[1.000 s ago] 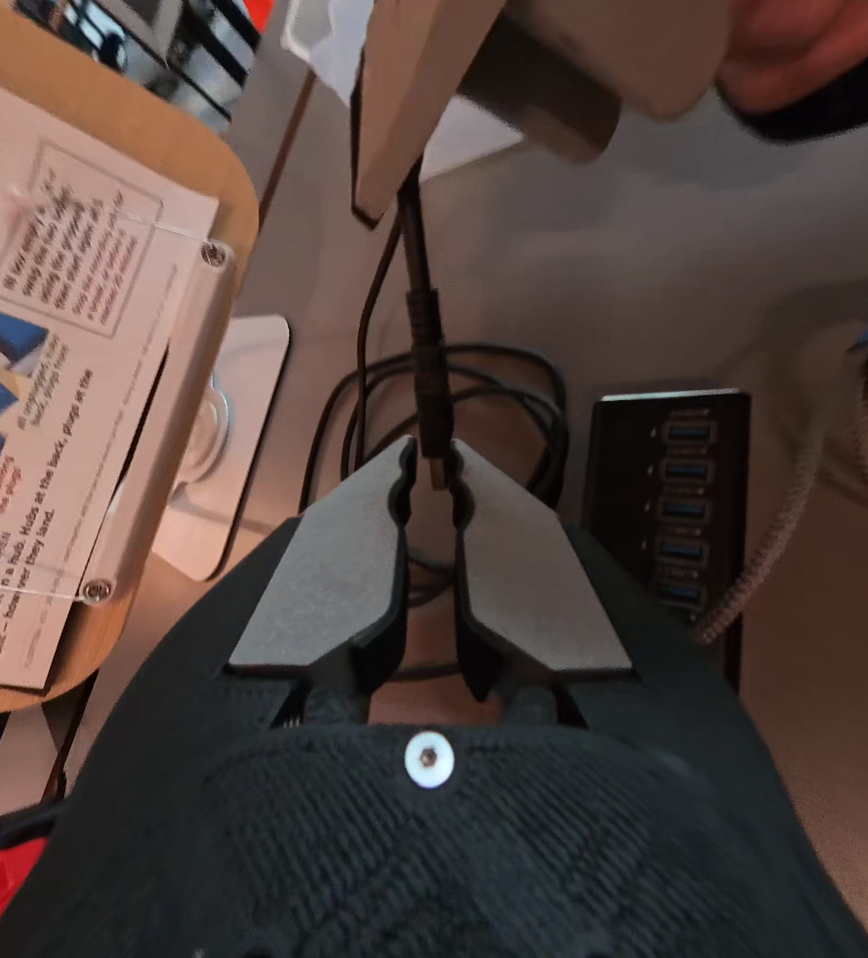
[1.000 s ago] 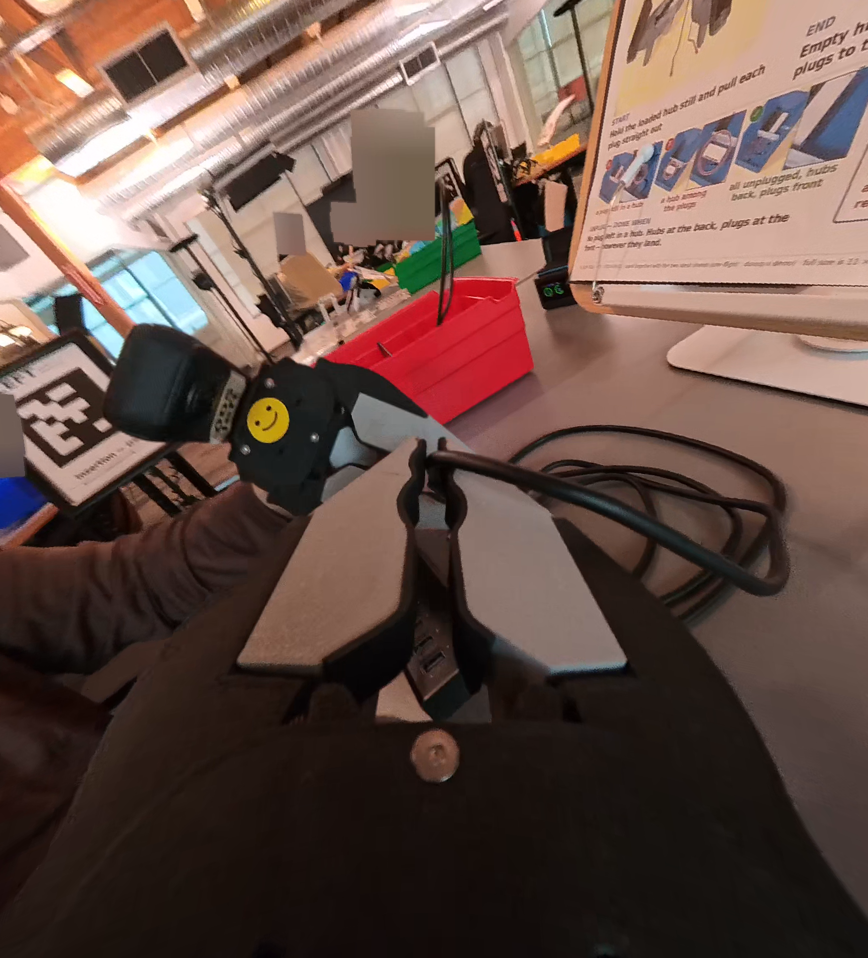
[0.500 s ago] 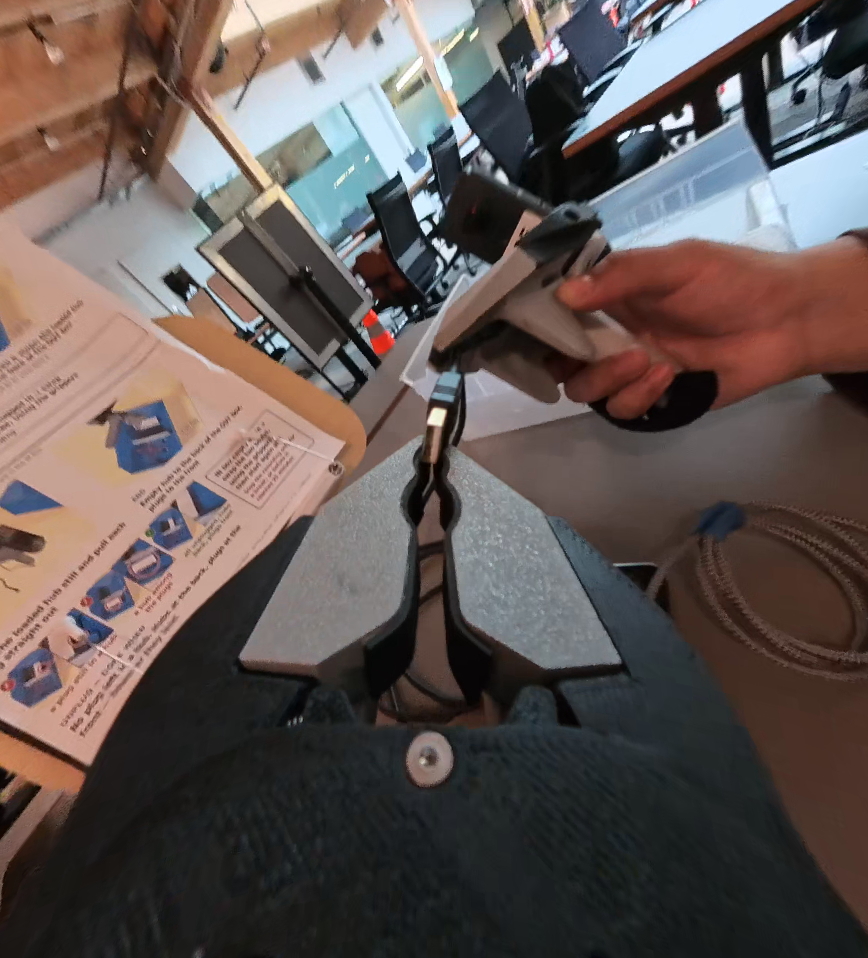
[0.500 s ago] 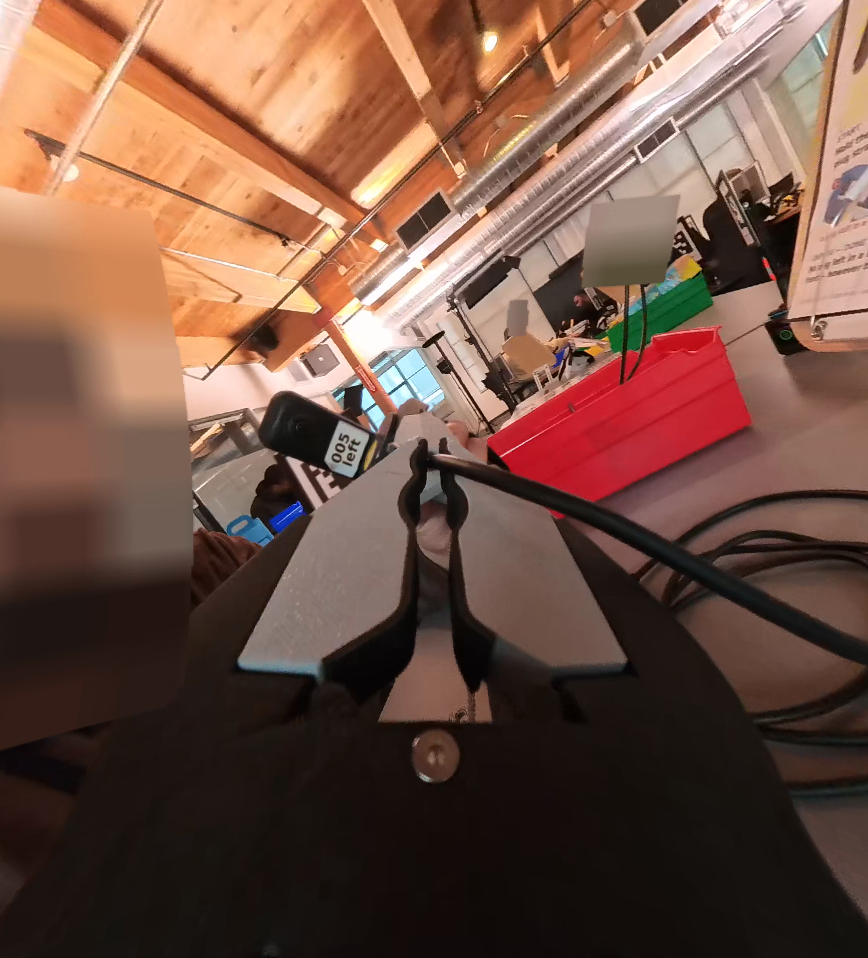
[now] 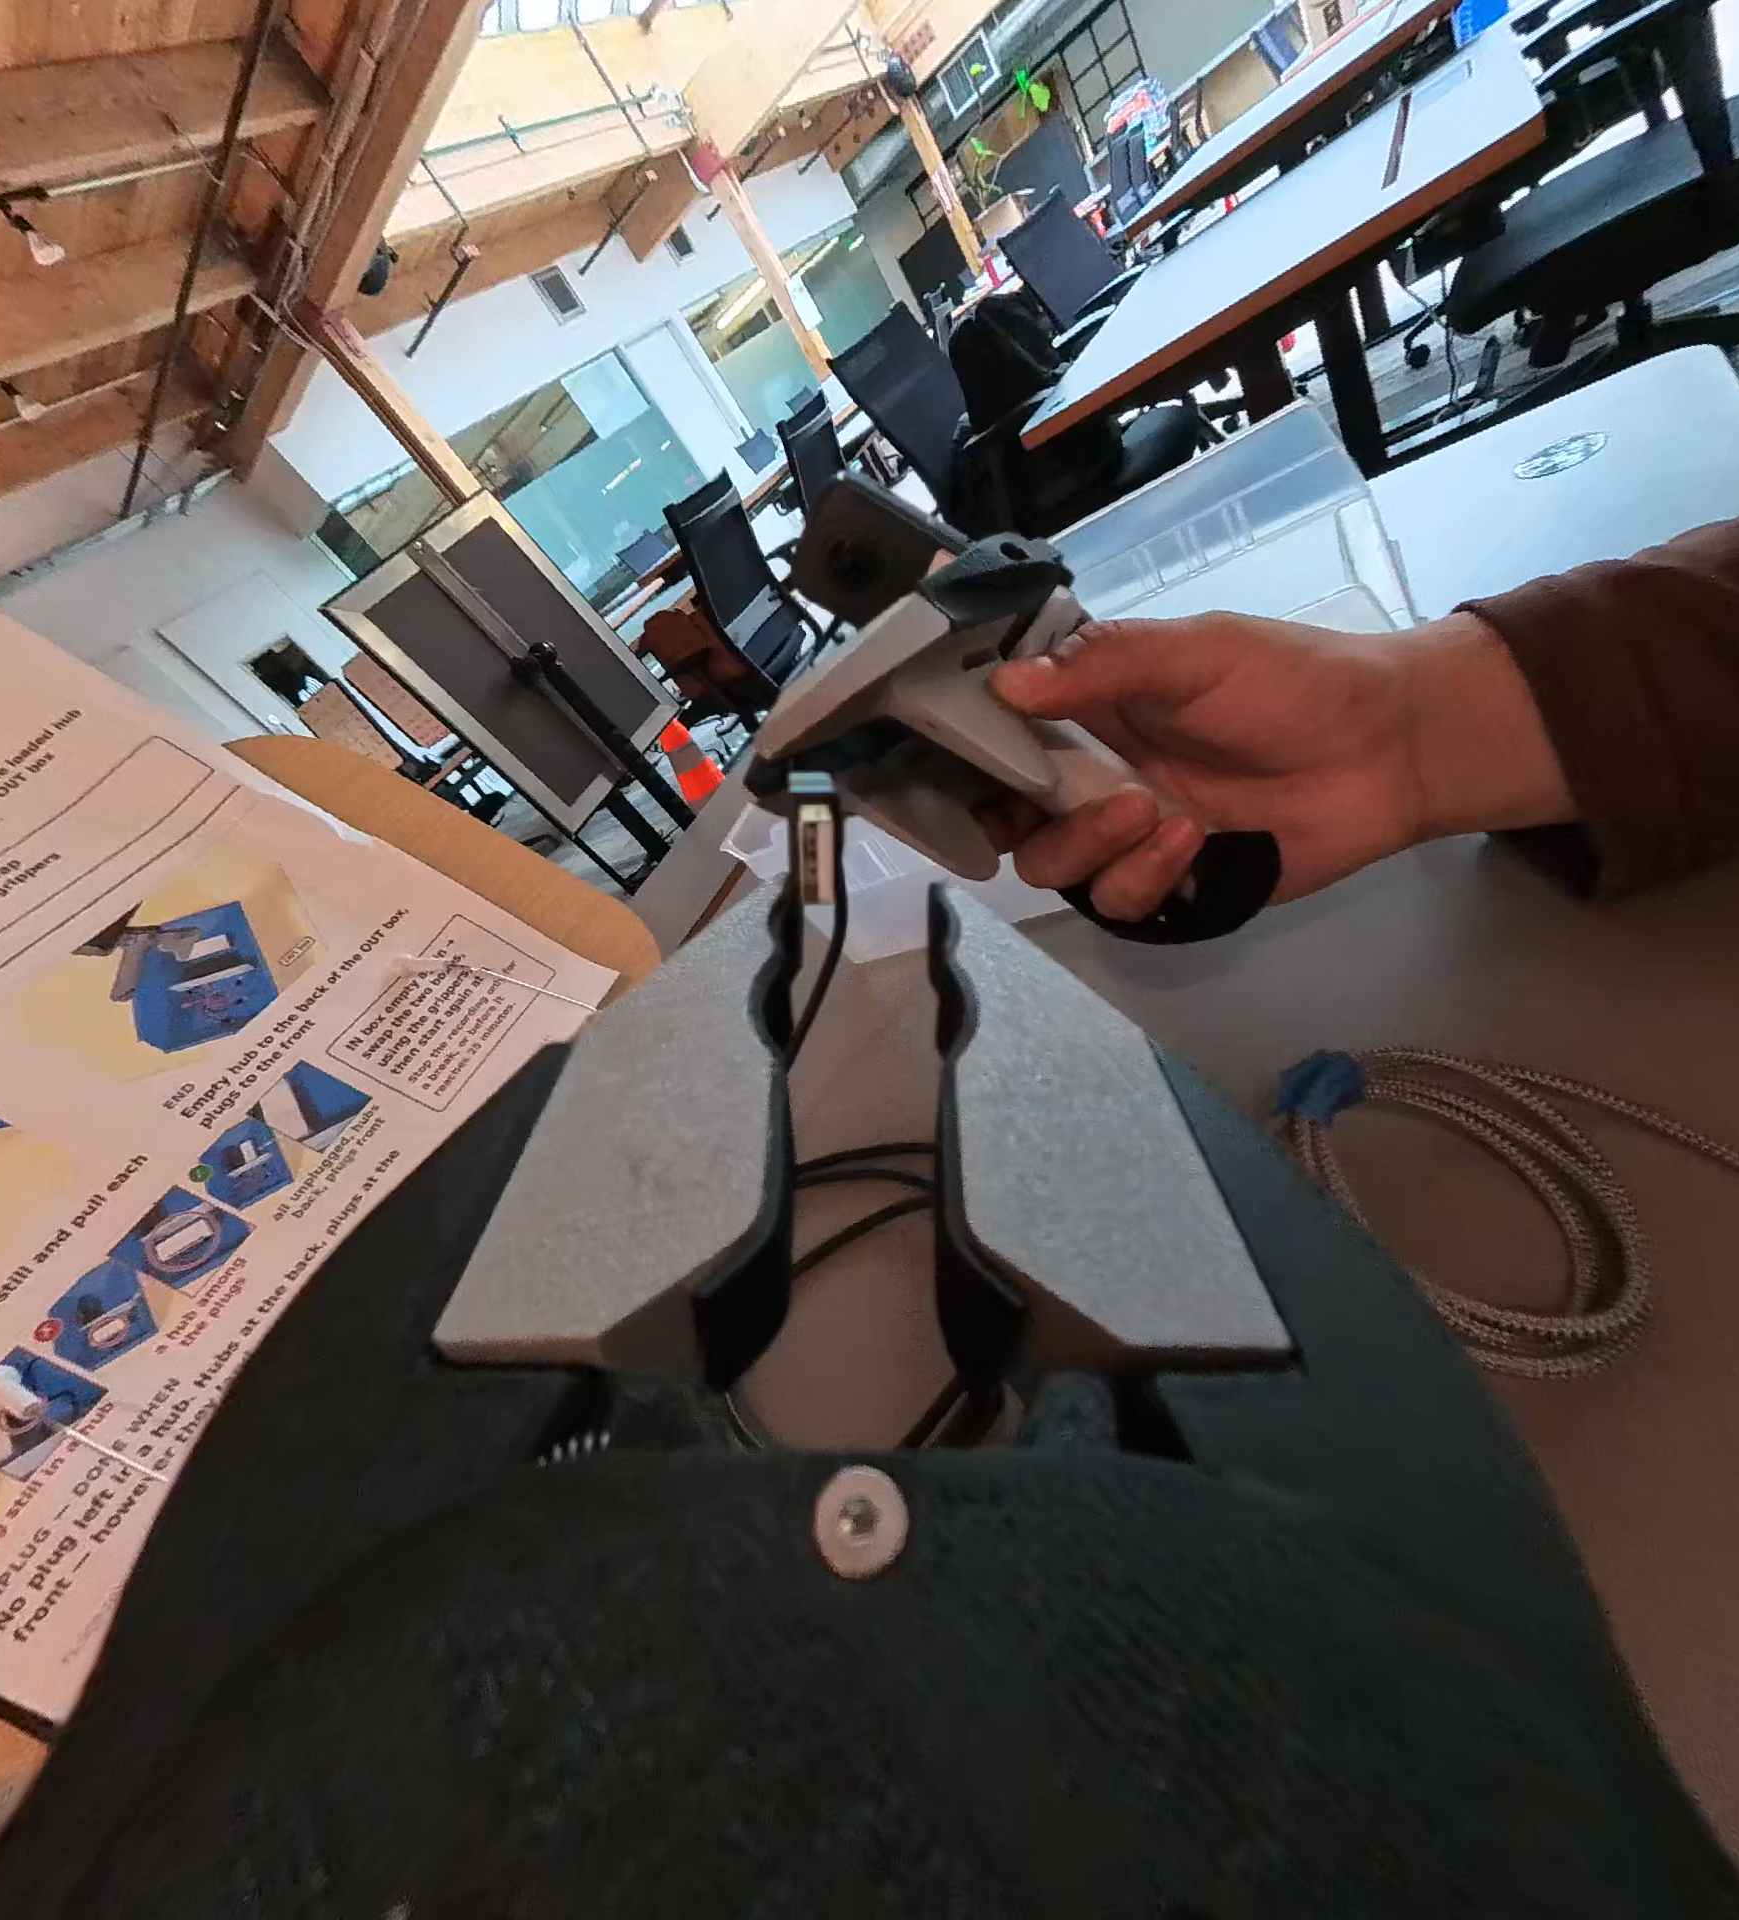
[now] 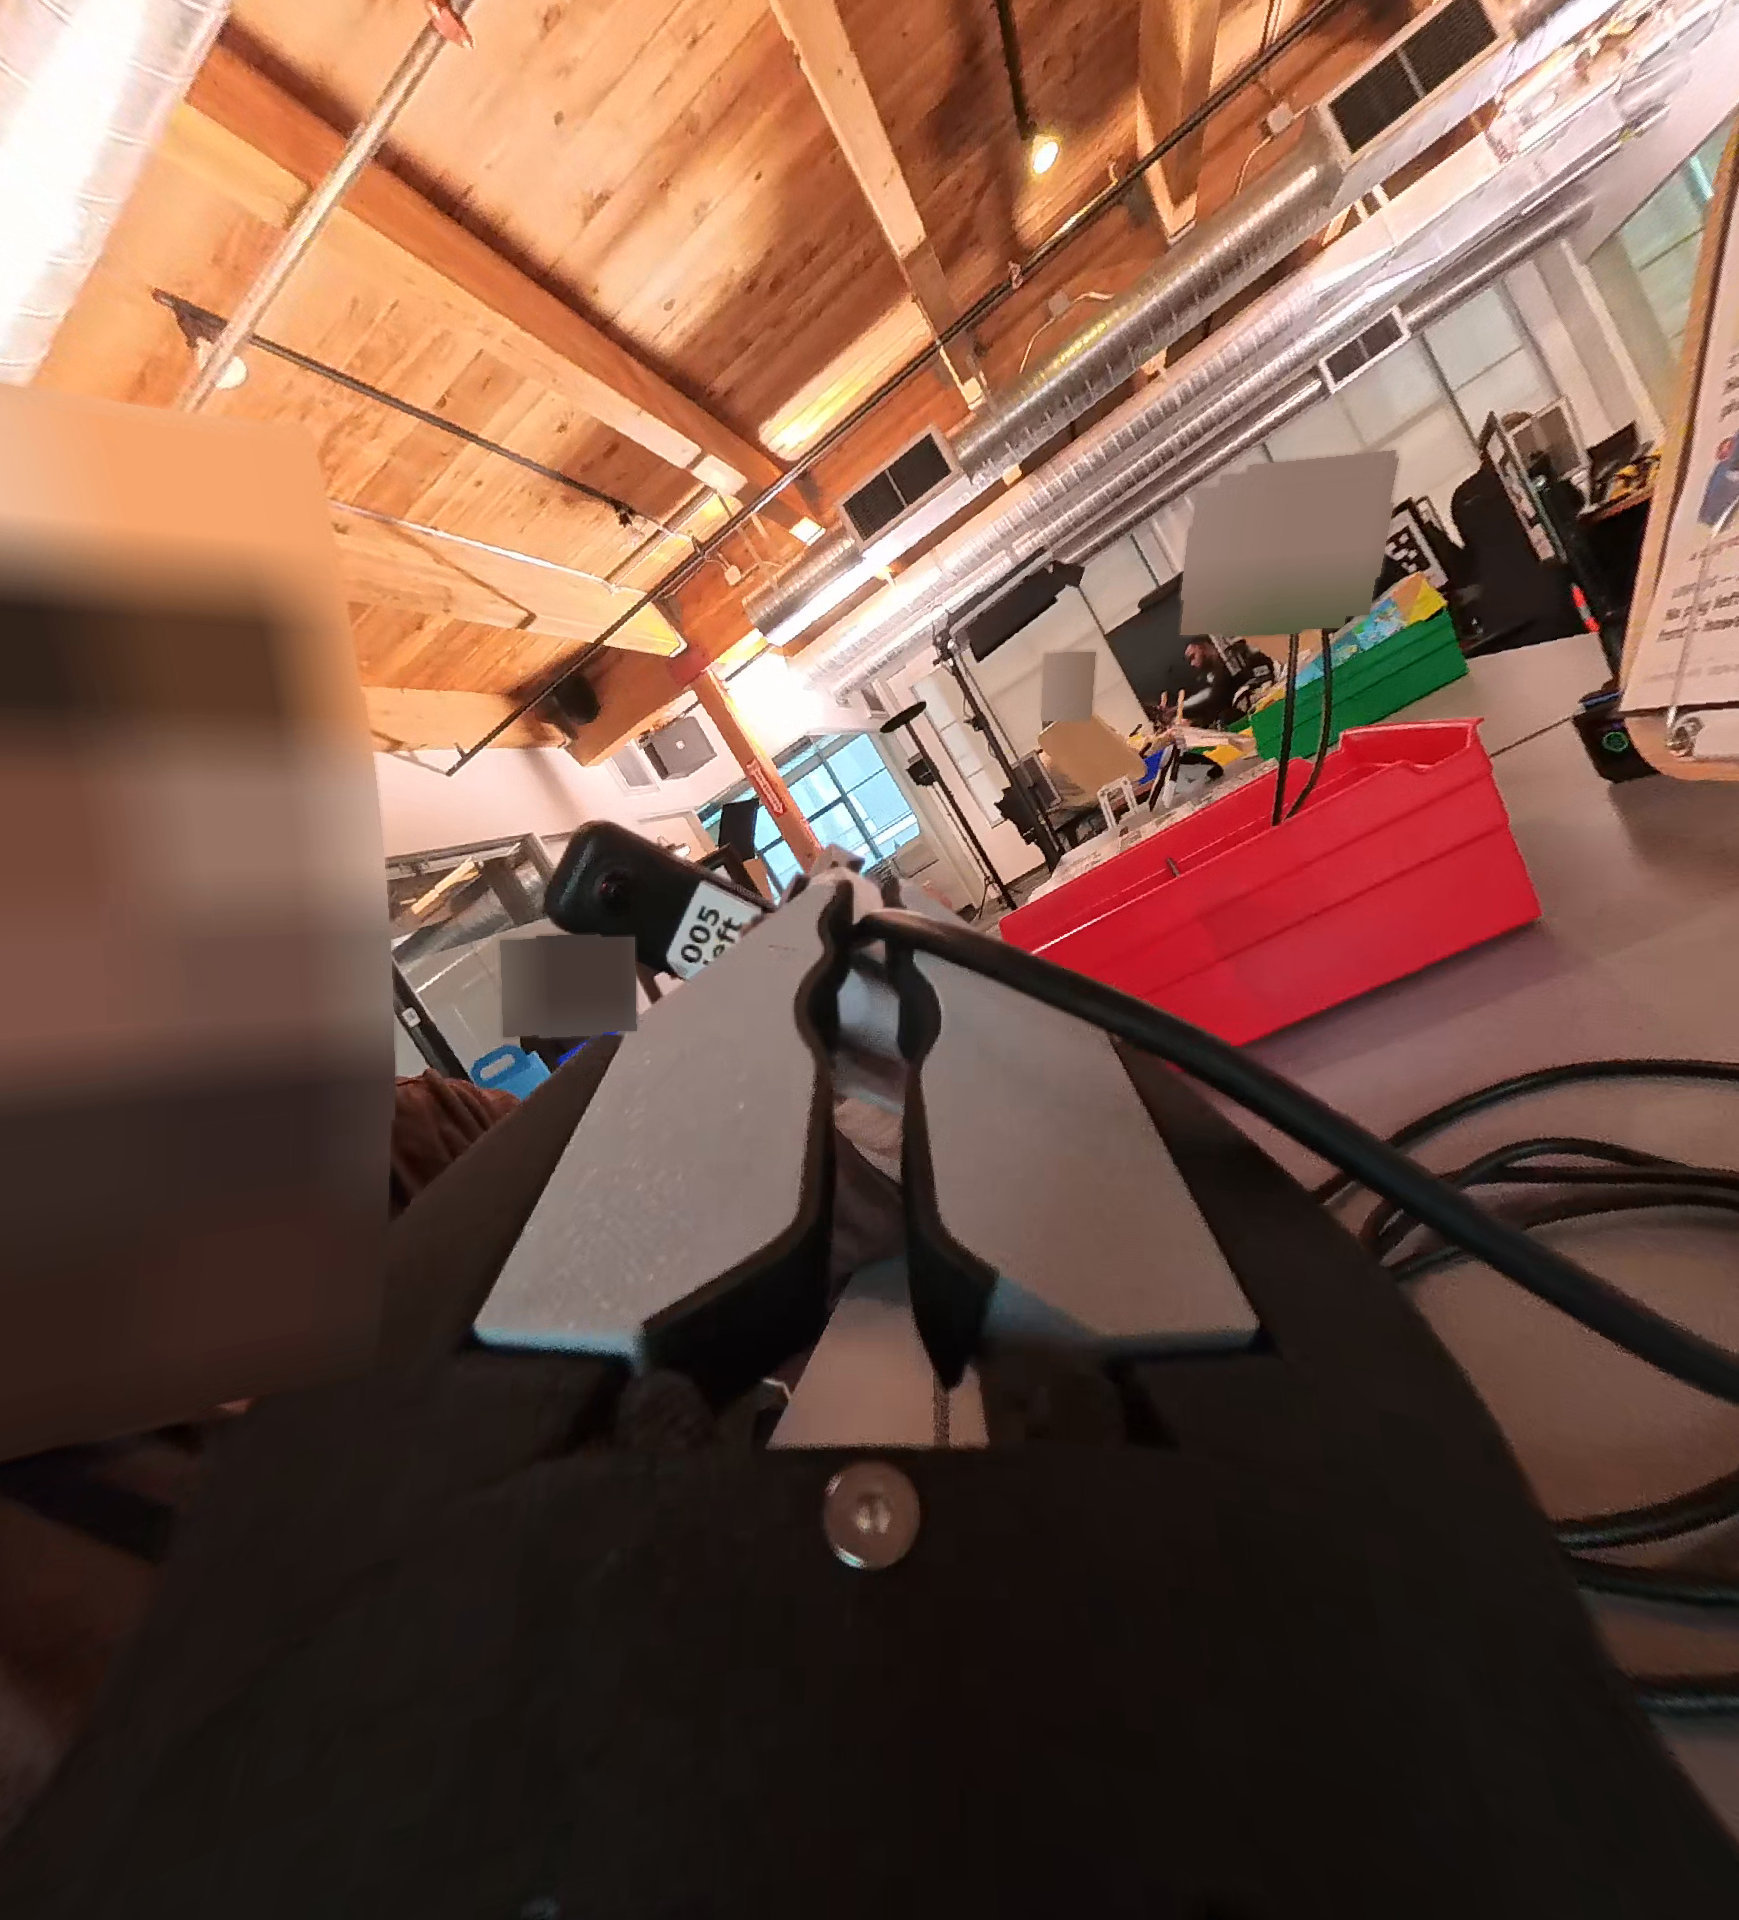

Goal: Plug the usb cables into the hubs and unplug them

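Two hand-held grippers meet above the tabletop [image 5: 1467, 997], and one cable passes between them. The left hand-held gripper [image 5: 860, 914] has its jaws apart with clear space between them; the metal plug [image 5: 815, 852] stands upright just beyond its left fingertip, and whether it touches that finger I cannot tell. The right hand-held gripper [image 5: 792, 774], held in a hand [image 5: 1249, 748] above and beyond the left one, seems to grip the plug from above, though the contact is small and shadowed. In the right wrist view its own jaws [image 6: 870, 935] are nearly together, clamped on the black cable [image 6: 1208, 1081] at the very tips.

The plug's long axis runs roughly vertical, metal end upward in the left wrist view, with the cable dropping between the left jaws to a loose black coil [image 6: 1571, 1247] on the tabletop. So the right hand-held gripper carries the plug, and the left is the free one.

No hub shows in either view, so the next move likely means bringing the plug back down to one. Room is fair: a braided grey cable [image 5: 1530, 1195] lies coiled to the right, an instruction sheet [image 5: 169, 1039] on a board stands close on the left, and a red bin [image 6: 1291, 894] sits well off. The trailing cable could snag the left jaws.
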Demonstrator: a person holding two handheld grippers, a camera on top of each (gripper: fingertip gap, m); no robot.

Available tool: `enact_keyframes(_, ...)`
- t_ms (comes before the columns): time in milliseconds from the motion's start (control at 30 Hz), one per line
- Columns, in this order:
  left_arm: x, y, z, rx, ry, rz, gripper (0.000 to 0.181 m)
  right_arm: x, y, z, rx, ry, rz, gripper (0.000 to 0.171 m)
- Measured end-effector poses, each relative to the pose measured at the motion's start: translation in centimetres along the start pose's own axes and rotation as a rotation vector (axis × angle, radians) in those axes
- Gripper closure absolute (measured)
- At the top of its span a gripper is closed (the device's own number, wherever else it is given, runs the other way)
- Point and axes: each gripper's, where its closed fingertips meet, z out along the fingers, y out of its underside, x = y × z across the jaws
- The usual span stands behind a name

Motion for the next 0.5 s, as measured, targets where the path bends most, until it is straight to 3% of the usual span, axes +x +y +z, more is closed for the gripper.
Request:
enact_keyframes(33, -0.1, 0.2, 0.1, -0.012, -0.008, -0.005, 0.161, 0.1, -0.1, 0.0, 0.004, 0.008, -0.001, 0.170)
enact_keyframes(100, -0.8, 0.9, 0.1, -0.047, -0.058, 0.014, 0.181, 0.4, 0.1, 0.0, -0.009, 0.039, -0.007, 0.170)
enact_keyframes(233, -0.8, 1.8, 0.2, -0.070, -0.052, 0.010, 0.181, 1.5, 0.5, 0.1, -0.042, 0.147, -0.049, 0.169)
enact_keyframes(367, -0.7, 2.7, 0.5, -0.108, -0.051, 0.010, 0.159, 1.6, 0.0, -0.2, -0.027, 0.192, -0.076, 0.170)
enact_keyframes(500, -0.8, 3.2, 0.6, -0.134, -0.080, 0.045, 0.153, 2.0, 0.1, -0.4, -0.028, 0.222, -0.064, 0.171)
